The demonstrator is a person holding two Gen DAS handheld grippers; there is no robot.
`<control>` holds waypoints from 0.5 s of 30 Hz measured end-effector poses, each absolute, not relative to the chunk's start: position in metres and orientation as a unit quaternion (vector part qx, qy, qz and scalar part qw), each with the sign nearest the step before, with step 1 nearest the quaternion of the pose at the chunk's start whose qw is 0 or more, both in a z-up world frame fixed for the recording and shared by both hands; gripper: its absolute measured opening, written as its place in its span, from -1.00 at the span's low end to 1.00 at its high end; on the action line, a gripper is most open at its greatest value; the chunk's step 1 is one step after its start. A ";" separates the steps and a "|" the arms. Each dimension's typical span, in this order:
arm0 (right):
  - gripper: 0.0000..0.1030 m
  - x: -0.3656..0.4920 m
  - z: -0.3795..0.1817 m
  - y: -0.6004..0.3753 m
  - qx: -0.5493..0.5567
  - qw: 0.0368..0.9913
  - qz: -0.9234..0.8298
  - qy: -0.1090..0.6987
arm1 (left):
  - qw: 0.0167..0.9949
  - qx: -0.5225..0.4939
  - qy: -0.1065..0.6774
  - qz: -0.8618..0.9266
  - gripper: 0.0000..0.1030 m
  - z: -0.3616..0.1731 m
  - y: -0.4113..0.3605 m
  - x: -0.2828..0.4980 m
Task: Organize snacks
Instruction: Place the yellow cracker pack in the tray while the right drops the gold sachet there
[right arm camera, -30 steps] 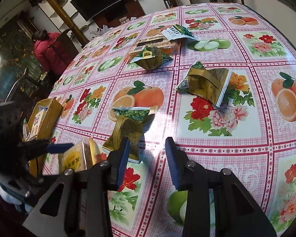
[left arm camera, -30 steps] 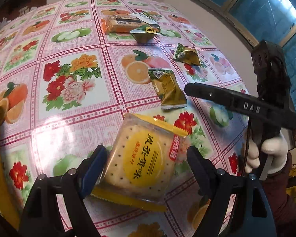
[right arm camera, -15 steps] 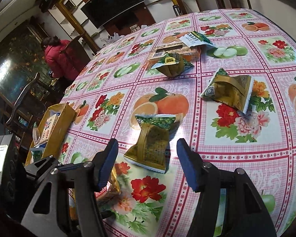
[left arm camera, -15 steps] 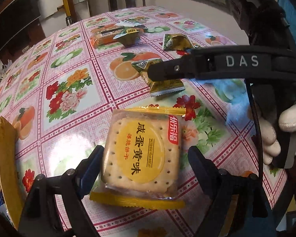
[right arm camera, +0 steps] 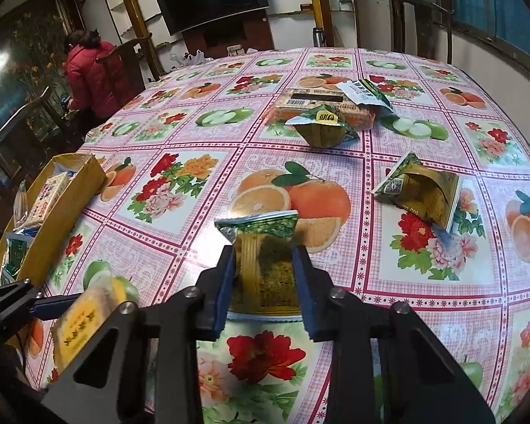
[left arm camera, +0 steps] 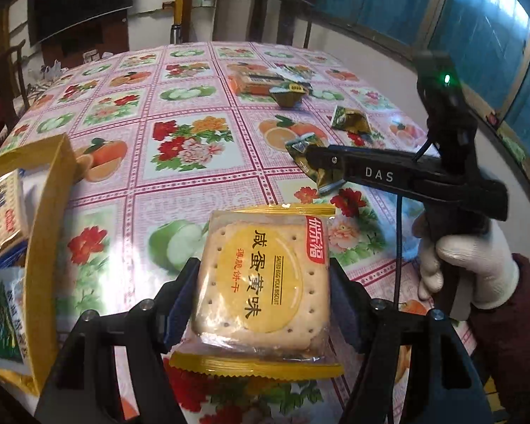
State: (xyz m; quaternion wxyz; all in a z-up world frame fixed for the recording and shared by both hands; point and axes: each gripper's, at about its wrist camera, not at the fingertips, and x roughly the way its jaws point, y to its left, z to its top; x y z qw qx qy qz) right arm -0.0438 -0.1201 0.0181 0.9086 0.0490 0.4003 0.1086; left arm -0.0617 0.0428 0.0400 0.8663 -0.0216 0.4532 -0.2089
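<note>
My left gripper (left arm camera: 263, 291) is shut on a yellow salted-egg biscuit pack (left arm camera: 263, 282) and holds it above the table; the pack also shows in the right wrist view (right arm camera: 84, 321). My right gripper (right arm camera: 265, 272) is shut on a green-and-gold snack packet (right arm camera: 265, 258) that lies on the tablecloth; the packet shows in the left wrist view (left arm camera: 312, 162) between the right gripper's fingers. A yellow cardboard box (left arm camera: 49, 212) with several snack packs stands at the table's left edge, also in the right wrist view (right arm camera: 67, 190).
Two more green-and-gold packets (right arm camera: 424, 194) (right arm camera: 323, 127), an orange biscuit pack (right arm camera: 314, 104) and a white-green packet (right arm camera: 364, 93) lie further back on the fruit-patterned tablecloth (right arm camera: 180, 183). A person in a red jacket (right arm camera: 88, 70) stands beyond the table.
My left gripper closed on the biscuit pack and lifted it. My right gripper moved onto the green-and-gold packet and closed on it. The yellow box came into the left view.
</note>
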 end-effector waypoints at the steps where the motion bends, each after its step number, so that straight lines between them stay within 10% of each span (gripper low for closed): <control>1: -0.40 -0.046 0.018 -0.122 0.054 0.909 0.110 0.398 | 0.870 -0.037 0.446 -0.205 0.35 0.046 0.054 -0.069; 15: -0.40 -0.083 0.042 -0.103 0.129 0.904 0.177 0.366 | 0.907 -0.188 0.373 -0.053 0.34 0.077 0.260 -0.145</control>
